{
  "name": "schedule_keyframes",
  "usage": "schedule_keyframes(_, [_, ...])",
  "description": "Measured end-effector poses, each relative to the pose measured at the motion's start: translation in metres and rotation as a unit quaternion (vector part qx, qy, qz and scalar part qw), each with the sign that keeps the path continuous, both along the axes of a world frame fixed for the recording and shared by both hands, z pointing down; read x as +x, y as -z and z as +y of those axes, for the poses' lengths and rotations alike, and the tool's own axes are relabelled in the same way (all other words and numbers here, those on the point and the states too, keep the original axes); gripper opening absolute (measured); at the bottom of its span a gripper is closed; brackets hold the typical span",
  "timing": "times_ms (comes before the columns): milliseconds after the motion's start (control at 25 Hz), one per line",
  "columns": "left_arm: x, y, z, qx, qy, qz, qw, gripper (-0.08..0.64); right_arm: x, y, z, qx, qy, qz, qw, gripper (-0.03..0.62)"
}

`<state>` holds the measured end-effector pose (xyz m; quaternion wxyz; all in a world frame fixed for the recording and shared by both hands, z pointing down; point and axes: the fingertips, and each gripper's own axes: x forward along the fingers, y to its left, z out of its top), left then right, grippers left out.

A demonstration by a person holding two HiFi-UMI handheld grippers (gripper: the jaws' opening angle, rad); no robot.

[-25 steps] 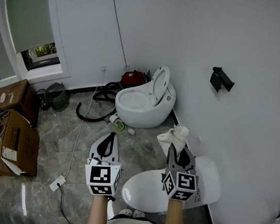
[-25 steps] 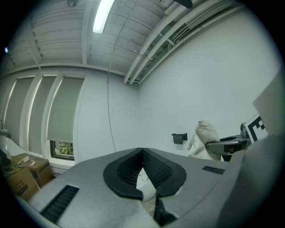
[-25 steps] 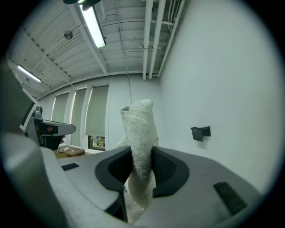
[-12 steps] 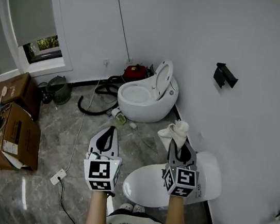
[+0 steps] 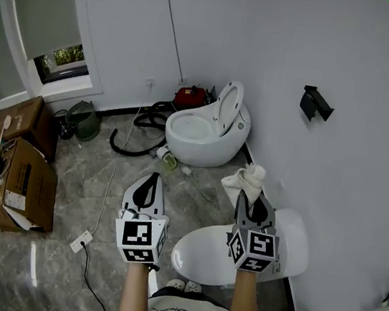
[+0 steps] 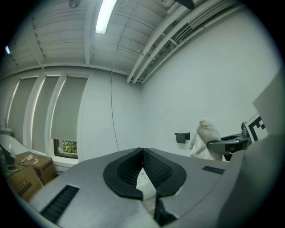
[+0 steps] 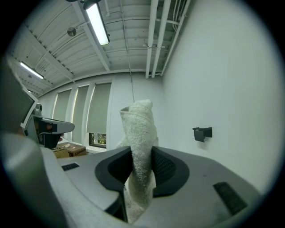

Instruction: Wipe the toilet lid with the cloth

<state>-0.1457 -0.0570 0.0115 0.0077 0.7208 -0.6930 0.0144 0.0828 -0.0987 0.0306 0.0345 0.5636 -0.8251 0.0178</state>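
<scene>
A white toilet with its lid (image 5: 211,259) down stands right below me, against the right wall. My right gripper (image 5: 253,200) is held above its far end, shut on a bunched white cloth (image 5: 246,180) that sticks out past the tips; the cloth (image 7: 140,147) fills the jaws in the right gripper view. My left gripper (image 5: 149,184) hovers over the floor left of the toilet, jaws closed together with nothing in them. From the left gripper view the cloth (image 6: 203,138) shows at the right.
A second, egg-shaped toilet (image 5: 205,132) with its seat raised sits further back by the wall, with a black hose (image 5: 135,142) and a red device (image 5: 191,96) beside it. Cardboard boxes (image 5: 20,183) stand at the left. A power strip and cable (image 5: 82,242) lie on the floor. A black holder (image 5: 315,102) hangs on the wall.
Both grippers have held their pose; the view shifted slightly, so the scene sits a little to the right and the grippers a little higher.
</scene>
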Motion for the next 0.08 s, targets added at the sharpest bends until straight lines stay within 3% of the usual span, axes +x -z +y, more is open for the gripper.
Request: schedule_keyframes(80, [0.0016, -0.0002, -0.0007, 0.001, -0.002, 0.002, 1.0, 0.003, 0.0014, 0.0007, 0.0002, 0.001, -0.001, -0.002, 1.0, 0.097])
